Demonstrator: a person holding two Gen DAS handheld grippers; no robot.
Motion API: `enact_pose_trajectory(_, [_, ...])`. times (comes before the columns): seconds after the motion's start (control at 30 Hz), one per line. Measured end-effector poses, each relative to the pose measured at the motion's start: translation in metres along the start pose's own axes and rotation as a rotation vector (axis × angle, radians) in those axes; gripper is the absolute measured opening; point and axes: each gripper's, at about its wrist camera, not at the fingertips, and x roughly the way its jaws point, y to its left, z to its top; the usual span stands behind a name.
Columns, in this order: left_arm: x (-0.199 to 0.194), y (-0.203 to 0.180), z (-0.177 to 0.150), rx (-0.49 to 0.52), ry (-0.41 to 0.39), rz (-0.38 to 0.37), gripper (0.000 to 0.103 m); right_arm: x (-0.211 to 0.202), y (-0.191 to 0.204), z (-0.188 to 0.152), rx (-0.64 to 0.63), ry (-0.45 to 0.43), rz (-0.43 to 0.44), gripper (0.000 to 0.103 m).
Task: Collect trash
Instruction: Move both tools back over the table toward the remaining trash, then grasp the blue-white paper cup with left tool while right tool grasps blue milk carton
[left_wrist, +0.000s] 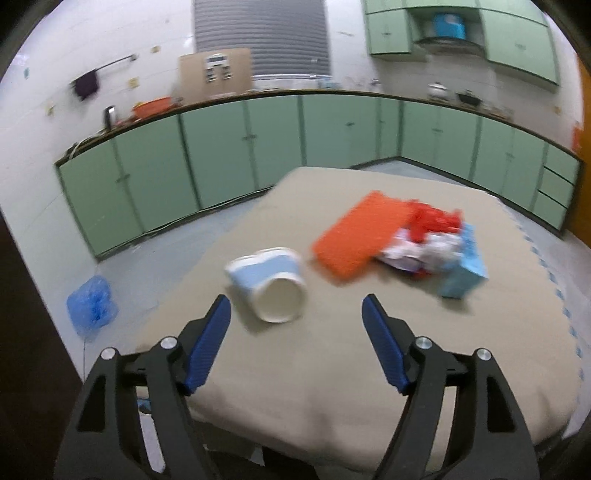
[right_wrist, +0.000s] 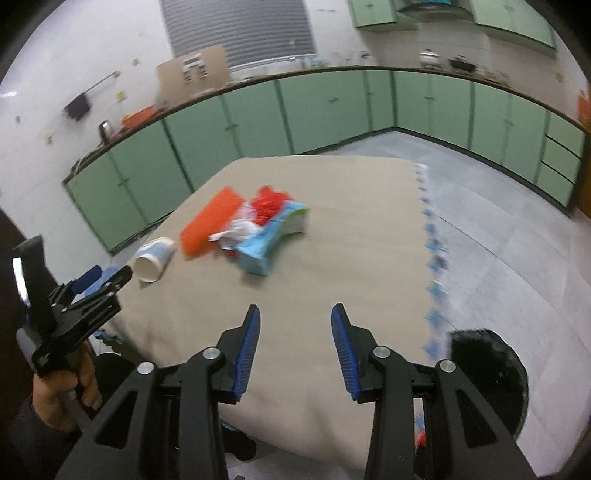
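Observation:
A white paper cup with a pale blue band lies on its side on the beige-covered table. Behind it a flat orange box leans against crumpled red and white wrappers and a light blue carton. My left gripper stands open just short of the cup, with nothing between its pads. In the right wrist view the left gripper shows at the left edge, held by a hand. My right gripper is open over bare cloth, well short of the pile.
A black round bin stands on the floor by the table's near right corner. A blue plastic bag lies on the floor to the left. Green cabinets line the far walls. The cloth's right edge has a blue fringe.

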Motion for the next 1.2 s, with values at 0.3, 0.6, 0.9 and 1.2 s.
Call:
enact_pose_trajectory(0.3, [0.055, 0.008, 0.006, -0.035, 0.067, 0.013, 0.075, 0.046, 0.038, 0.008, -0.061, 0.054, 0.047, 0.040])
enact_pose_trajectory(0.6, [0.084, 0.011, 0.012, -0.032, 0.115, 0.020, 0.054, 0.082, 0.037, 0.022, -0.020, 0.050, 0.038, 0.043])
enact_pose_trajectory(0.9, [0.078, 0.016, 0.028, -0.055, 0.038, -0.001, 0.047, 0.116, 0.034, 0.034, 0.069, 0.034, -0.004, 0.051])
enact_pose_trajectory(1.2, [0.081, 0.011, 0.037, -0.063, 0.018, -0.027, 0.042, 0.141, 0.030, 0.035, 0.129, 0.055, -0.033, 0.056])
